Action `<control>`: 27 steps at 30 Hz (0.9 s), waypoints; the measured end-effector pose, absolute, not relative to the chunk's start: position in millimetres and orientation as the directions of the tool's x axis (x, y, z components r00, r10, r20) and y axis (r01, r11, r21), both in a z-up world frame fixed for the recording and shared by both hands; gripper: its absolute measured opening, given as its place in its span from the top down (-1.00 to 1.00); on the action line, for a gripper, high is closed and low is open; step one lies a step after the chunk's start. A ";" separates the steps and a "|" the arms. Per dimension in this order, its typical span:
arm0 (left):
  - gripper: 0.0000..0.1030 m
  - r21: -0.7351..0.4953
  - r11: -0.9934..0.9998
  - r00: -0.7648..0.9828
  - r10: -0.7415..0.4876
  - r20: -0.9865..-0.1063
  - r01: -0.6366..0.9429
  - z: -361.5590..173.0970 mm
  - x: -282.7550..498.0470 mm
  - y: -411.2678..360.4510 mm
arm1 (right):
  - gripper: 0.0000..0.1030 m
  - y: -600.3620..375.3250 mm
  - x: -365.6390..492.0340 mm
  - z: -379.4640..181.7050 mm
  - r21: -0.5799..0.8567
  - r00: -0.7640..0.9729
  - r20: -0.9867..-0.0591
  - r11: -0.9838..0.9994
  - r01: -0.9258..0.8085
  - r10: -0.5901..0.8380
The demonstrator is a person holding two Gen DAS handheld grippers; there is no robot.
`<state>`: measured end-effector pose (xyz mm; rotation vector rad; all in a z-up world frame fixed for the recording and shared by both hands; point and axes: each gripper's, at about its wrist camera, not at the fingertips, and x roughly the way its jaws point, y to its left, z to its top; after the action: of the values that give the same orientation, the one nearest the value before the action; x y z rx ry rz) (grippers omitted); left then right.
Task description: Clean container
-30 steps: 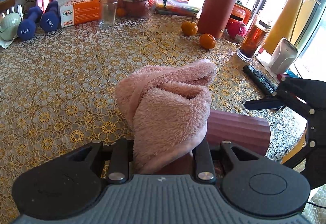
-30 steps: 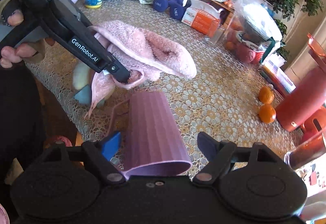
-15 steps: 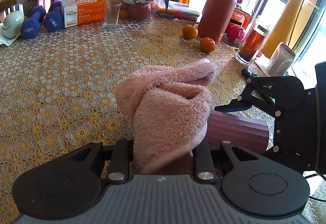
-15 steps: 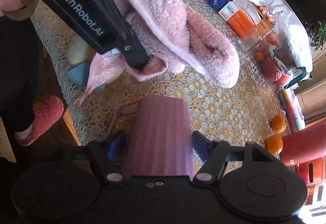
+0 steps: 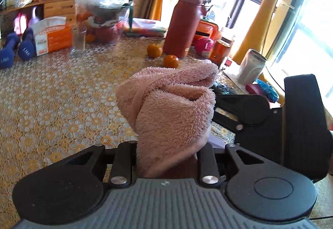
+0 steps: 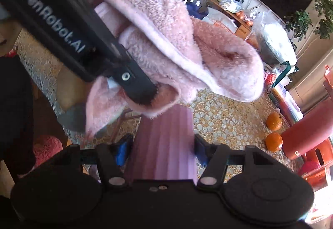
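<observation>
Right wrist view: closing the right gripper (image 6: 162,152) around the ribbed purple container (image 6: 164,143), lying beside the two oranges (image 6: 273,130). Clamping the pink towel (image 5: 172,108) in the left gripper (image 5: 166,158), just above that container; wiping apparently not yet begun.

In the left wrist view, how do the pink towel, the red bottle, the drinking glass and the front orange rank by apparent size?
1. pink towel, though it is nearest the camera
2. red bottle
3. drinking glass
4. front orange
</observation>
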<state>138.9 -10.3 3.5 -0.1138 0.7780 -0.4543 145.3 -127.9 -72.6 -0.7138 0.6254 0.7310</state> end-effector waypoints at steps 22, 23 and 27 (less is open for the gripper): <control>0.49 -0.069 0.984 0.607 -0.156 -0.779 0.164 -38.5 171.4 12.8 | -0.10 -152.0 140.0 -76.4 -0.258 0.678 -0.546 0.671 -0.695 0.492; 0.49 -0.080 0.985 0.606 -0.158 -0.780 0.154 -40.2 170.5 16.9 | -0.10 -151.8 137.6 -80.0 -0.255 0.672 -0.559 0.671 -0.697 0.486; 0.49 -0.105 0.983 0.607 -0.174 -0.775 0.148 -43.2 164.8 24.0 | -0.10 -154.4 144.5 -84.5 -0.231 0.645 -0.599 0.670 -0.706 0.474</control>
<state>164.8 24.0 -43.2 -0.0315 0.8996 -0.1861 144.5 -154.4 -84.5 -0.4767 0.5290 0.7009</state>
